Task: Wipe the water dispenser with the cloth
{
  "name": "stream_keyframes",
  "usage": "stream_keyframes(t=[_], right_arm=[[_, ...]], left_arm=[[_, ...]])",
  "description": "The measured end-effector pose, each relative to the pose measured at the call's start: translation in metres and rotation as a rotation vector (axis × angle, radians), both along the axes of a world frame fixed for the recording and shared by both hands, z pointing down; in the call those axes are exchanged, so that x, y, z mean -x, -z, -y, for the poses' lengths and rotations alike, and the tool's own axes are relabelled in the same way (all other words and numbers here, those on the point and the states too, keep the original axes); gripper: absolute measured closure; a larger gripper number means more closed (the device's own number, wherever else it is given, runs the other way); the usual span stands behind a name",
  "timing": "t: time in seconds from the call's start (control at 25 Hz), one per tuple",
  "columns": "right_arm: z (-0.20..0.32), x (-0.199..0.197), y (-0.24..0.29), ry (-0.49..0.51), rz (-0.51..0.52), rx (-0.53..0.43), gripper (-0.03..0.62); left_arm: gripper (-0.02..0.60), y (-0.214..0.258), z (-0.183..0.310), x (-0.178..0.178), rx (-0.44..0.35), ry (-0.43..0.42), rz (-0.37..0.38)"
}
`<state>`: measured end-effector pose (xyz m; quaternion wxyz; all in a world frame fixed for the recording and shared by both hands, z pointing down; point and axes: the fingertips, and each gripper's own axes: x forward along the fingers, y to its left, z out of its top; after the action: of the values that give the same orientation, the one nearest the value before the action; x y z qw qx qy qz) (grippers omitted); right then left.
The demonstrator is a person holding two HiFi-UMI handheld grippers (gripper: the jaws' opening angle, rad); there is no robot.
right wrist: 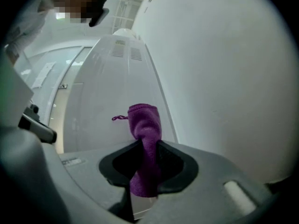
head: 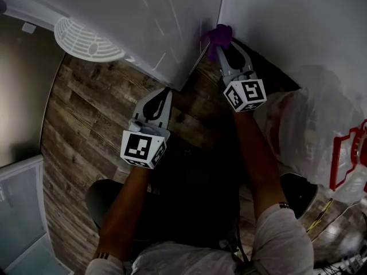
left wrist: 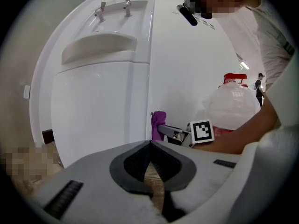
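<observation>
Starting at your left, the left gripper point(head: 165, 94) hangs idle before the front of the water dispenser point(head: 143, 22), its jaws pressed together on nothing. Further right, your right gripper point(head: 221, 49) pinches the purple cloth point(head: 219, 34), whose bunched end sticks out past the fingertips and meets the dispenser's side panel close to the wall point(head: 298, 22). Wiping looks under way low on that side; the front and taps point(left wrist: 113, 7) probably remain.

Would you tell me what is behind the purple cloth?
The pale side of the water dispenser, beside the wall. The right claw pinches the cloth; the patch it covers is hidden.
</observation>
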<state>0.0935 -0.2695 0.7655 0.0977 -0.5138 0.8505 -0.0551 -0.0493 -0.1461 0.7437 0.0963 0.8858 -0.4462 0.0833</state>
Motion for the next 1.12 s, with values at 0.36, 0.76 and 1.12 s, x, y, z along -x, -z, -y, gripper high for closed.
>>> stream_keyframes(t=[0.36,0.76,1.12], right_arm=[[-0.087,0.054,-0.018,0.165,-0.023,0.004,0.500],[-0.112,0.105,-0.053,0.276,-0.037,0.037,0.501],[-0.098,0.112,-0.068,0.252,-0.010,0.054,0.502]], left_arm=[[0.583,-0.023,-0.001,-0.001,0.048,0.011,-0.003],[0.583,-0.056,0.002,0.011,0.133,0.072,-0.024],[0.583,-0.061,0.007,0.013,0.143,0.085,-0.040]])
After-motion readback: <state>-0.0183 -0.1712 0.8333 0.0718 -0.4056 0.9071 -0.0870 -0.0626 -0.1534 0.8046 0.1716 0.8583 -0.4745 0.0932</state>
